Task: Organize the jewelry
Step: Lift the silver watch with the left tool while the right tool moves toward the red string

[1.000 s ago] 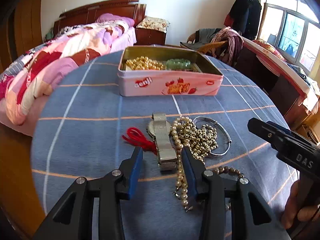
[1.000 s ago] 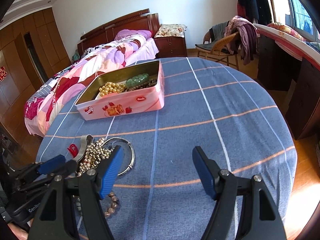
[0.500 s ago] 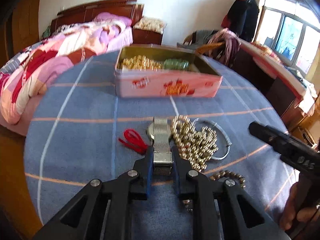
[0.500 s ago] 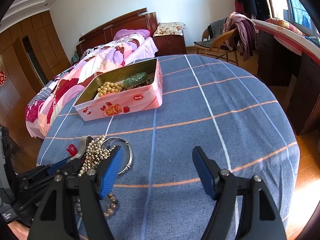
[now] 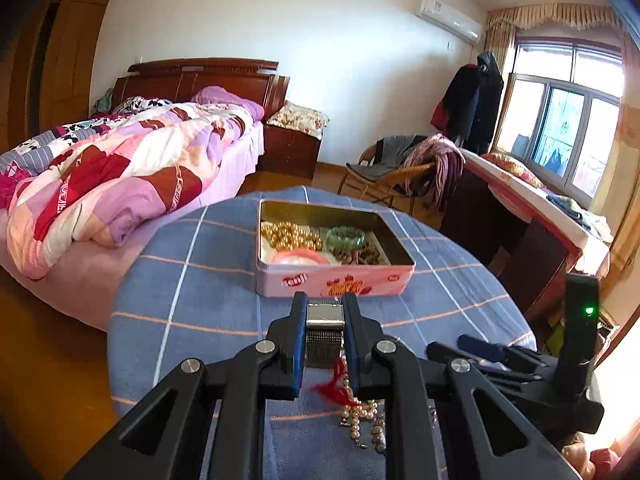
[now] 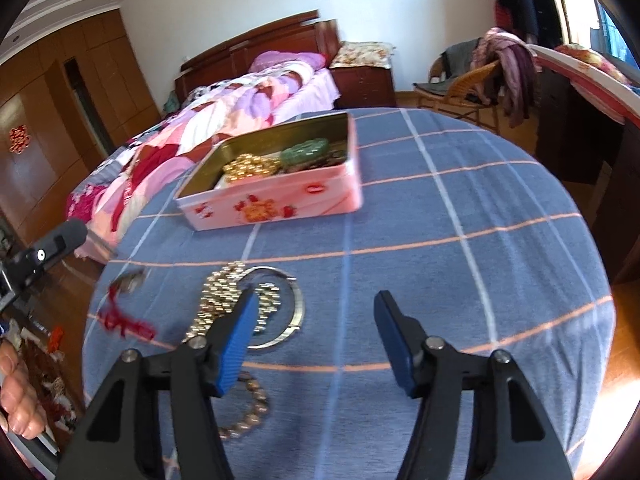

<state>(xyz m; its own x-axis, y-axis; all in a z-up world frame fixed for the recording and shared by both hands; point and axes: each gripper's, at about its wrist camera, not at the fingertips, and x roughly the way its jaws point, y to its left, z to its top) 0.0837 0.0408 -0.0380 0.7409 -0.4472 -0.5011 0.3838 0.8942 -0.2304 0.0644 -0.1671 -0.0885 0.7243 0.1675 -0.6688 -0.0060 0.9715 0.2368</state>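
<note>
Tin [image 5: 332, 282] holds gold beads [image 5: 290, 236], green bracelet [image 5: 346, 237]; watch [image 5: 325, 316] clamped.

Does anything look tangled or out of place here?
Yes. The left gripper holds the metal watch, but a red cord and pearl beads hang beneath it, apparently snagged.

Left gripper [image 5: 325, 322] up in the air above the tabletop, blue pads [image 5: 299, 344] pressed tight on the metal watch band [image 5: 325, 316]. Right gripper [image 6: 316, 340] low over the near edge of the tabletop, jaws wide apart, holding nothing.
</note>
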